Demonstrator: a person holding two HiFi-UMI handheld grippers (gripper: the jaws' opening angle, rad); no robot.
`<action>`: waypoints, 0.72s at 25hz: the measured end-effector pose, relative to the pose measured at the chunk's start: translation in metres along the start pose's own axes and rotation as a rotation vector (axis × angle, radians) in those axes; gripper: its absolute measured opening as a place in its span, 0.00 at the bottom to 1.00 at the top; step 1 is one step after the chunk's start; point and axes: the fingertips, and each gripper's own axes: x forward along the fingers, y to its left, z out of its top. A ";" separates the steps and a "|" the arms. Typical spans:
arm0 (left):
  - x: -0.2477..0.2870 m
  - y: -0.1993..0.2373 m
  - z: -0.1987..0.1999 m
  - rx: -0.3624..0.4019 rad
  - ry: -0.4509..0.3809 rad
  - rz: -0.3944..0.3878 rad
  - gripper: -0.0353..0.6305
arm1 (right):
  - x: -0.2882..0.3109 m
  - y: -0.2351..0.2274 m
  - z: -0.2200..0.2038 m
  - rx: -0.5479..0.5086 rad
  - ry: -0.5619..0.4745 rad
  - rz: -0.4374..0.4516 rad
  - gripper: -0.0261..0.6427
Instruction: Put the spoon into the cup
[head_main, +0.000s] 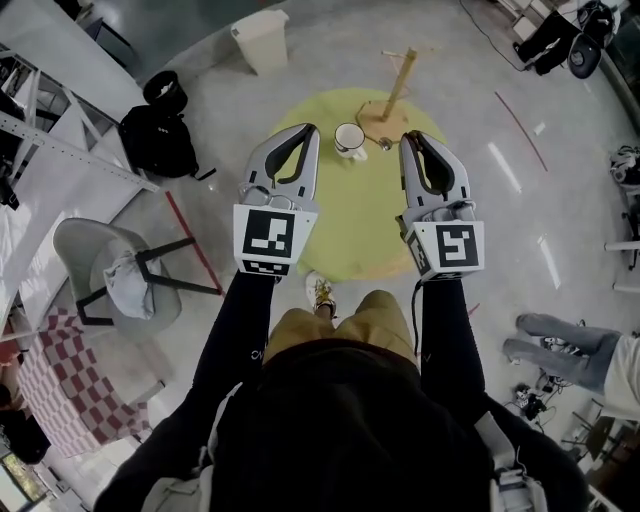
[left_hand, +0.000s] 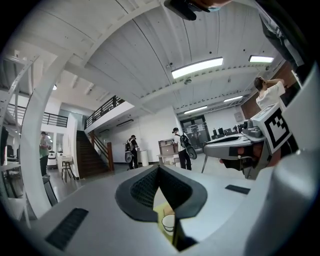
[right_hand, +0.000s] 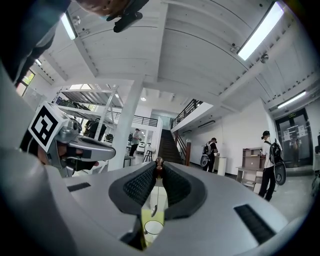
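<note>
A white cup (head_main: 349, 140) stands on the far part of a round yellow-green table (head_main: 350, 230). My right gripper (head_main: 410, 137) hovers just right of the cup, shut on the wooden end of a thin spoon (right_hand: 153, 209); the spoon hangs down between the jaws, its bowl above the cup (right_hand: 153, 228). My left gripper (head_main: 307, 130) is held level just left of the cup, its tips together with nothing between them. The cup (left_hand: 168, 223) shows low between the left jaws. In the right gripper view the left gripper (right_hand: 80, 145) appears alongside.
A wooden stand (head_main: 393, 100) rises on the table behind the cup. On the floor around are a white bin (head_main: 261, 40), a black backpack (head_main: 158, 140) and a grey chair (head_main: 110, 270). People (left_hand: 182, 147) stand far off by a staircase (left_hand: 92, 152).
</note>
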 end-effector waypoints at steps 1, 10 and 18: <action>0.003 0.001 -0.003 -0.004 0.002 -0.007 0.08 | 0.003 0.001 -0.003 0.002 0.006 -0.001 0.13; 0.032 0.010 -0.025 -0.013 0.021 -0.020 0.08 | 0.029 -0.001 -0.024 0.034 0.029 0.007 0.13; 0.059 0.014 -0.047 -0.002 0.044 -0.022 0.08 | 0.059 -0.002 -0.055 0.057 0.067 0.050 0.13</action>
